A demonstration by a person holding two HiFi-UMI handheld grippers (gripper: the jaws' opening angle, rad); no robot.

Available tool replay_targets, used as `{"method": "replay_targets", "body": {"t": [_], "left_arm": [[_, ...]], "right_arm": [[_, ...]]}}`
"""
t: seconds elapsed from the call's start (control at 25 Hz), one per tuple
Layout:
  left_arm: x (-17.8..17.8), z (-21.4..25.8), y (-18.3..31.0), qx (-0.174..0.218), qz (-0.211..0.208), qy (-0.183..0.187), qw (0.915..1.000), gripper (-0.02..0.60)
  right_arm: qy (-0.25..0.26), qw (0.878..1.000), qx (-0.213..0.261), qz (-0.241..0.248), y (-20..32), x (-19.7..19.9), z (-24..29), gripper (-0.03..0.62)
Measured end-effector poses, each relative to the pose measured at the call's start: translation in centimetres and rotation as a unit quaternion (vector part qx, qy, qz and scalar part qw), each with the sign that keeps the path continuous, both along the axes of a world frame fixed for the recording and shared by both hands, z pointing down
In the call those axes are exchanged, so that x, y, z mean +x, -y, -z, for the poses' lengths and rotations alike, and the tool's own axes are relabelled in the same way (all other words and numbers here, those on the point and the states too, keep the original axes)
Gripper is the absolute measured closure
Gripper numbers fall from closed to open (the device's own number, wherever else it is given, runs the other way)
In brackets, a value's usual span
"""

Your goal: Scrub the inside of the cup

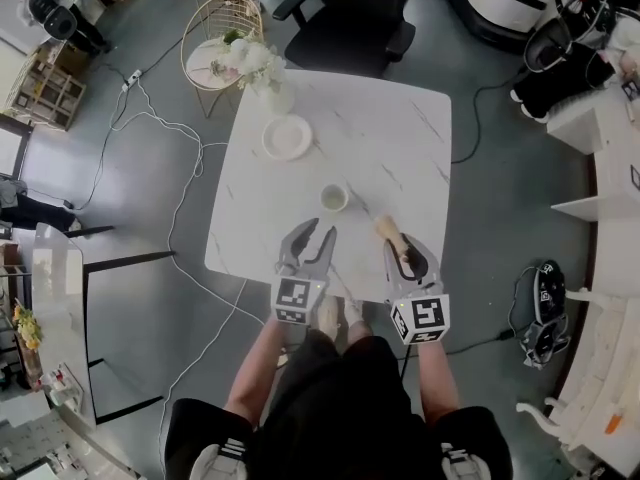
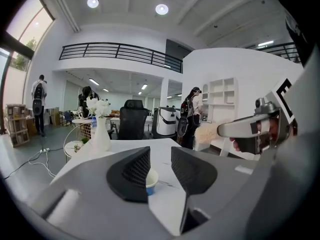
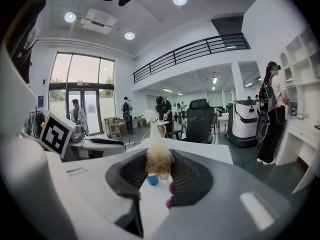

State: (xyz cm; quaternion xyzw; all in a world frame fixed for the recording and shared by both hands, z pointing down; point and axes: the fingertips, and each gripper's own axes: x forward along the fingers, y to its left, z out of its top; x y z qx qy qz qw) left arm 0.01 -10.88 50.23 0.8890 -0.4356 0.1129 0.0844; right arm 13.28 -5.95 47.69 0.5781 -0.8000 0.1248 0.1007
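A small white cup (image 1: 333, 198) stands upright near the middle of the white marble table (image 1: 400, 138). In the left gripper view the cup (image 2: 151, 180) shows a blue lower part and lies well beyond the jaws. My left gripper (image 1: 320, 230) hovers just short of the cup, to its near left; this gripper (image 2: 160, 164) has a gap between its pads and nothing in it. My right gripper (image 1: 402, 253) is shut on a scrub brush (image 1: 388, 228) whose tan bristle head (image 3: 159, 161) sticks out past the jaws. The cup (image 3: 153, 179) is seen below the bristles.
A white plate (image 1: 287, 137) lies farther back on the table. A vase of white flowers (image 1: 262, 68) stands at the far left corner. A black office chair (image 1: 350, 28) and a wire side table (image 1: 220, 38) stand behind the table. Cables (image 1: 180, 208) run on the floor at left.
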Motion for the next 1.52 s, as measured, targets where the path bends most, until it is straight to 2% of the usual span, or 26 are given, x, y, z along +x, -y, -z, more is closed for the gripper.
{"method": "replay_targets", "body": {"t": [0.28,0.44,0.84,1.52], "left_arm": [[-2.2,3.8,-3.5,0.022,-0.001,-0.008,0.9997,0.54],[-4.0,4.9,-5.8,0.028,-0.005,-0.007,0.9996,0.563],[-6.3,6.4,-10.5,0.045,-0.022,-0.008,0.9987,0.574],[-7.1,6.8,-13.1,0.059,-0.027,-0.005,0.9979,0.574]], "right_arm": [[-0.008,1.0,0.027,0.0,-2.8,-2.0,3.1,0.48],[-0.003,0.999,0.034,0.0,-4.8,-3.5,3.9,0.48],[-0.012,0.998,0.055,-0.009,-10.2,-5.7,5.1,0.48],[-0.011,0.998,0.052,-0.022,-13.4,-6.2,4.2,0.48]]}}
